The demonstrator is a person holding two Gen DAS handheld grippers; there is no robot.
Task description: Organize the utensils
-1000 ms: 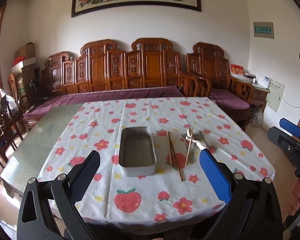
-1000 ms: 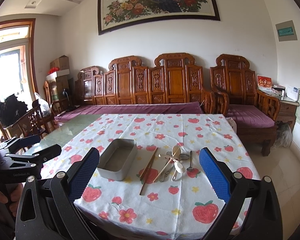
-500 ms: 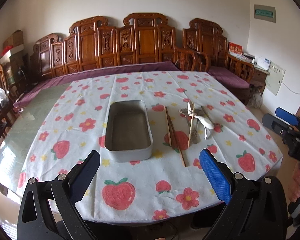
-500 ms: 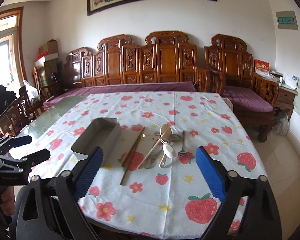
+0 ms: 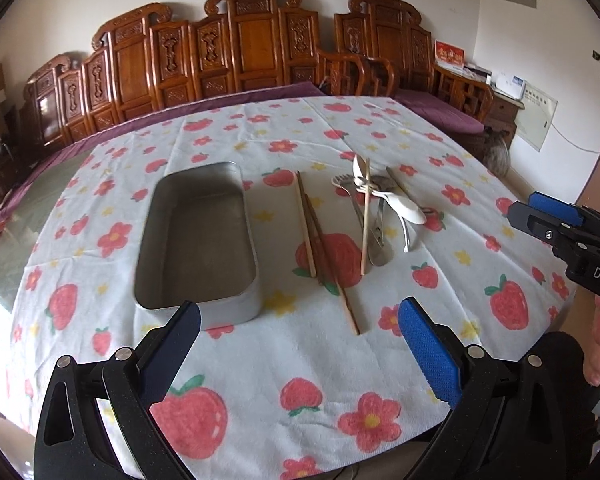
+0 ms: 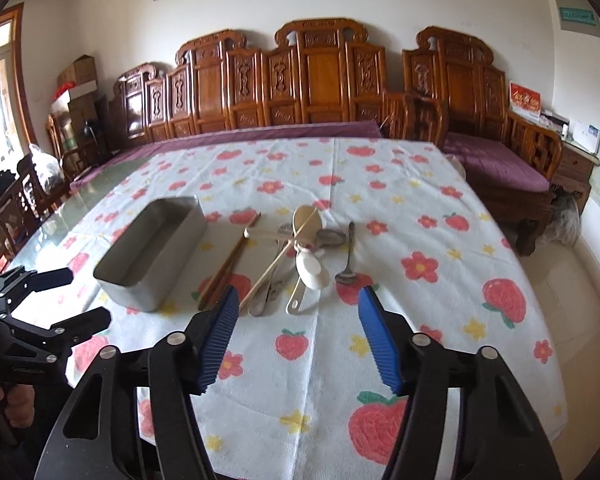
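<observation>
Your right gripper (image 6: 294, 332) hangs over the near edge of the tablecloth (image 6: 380, 168), just short of the pile of utensils (image 6: 300, 256). Its jaws have just been closing to about half their spread, and nothing sits between them. Your left gripper (image 5: 298, 340) stands wide open and empty, with the near end of the metal tin (image 5: 198, 240) just ahead of its left finger.

The utensils lie beside the tin, to its right: a pair of chopsticks (image 5: 316, 240) nearest it, then a tangled heap with a wooden spoon (image 5: 365, 216), a white spoon (image 5: 404, 208), metal spoons and a fork, and one small metal spoon (image 6: 348, 256) lying apart on the far right.

These pieces look light and stiff. The metal handles are likely slick and lie flat on soft cloth, so pinch across a handle near its middle, pressing slightly into the fabric. The white spoon may be ceramic; treat it as breakable and set it down gently. The chopsticks may roll or split apart, so take both together near the middle. Lift from the top of the heap first, since the pieces cross.
</observation>
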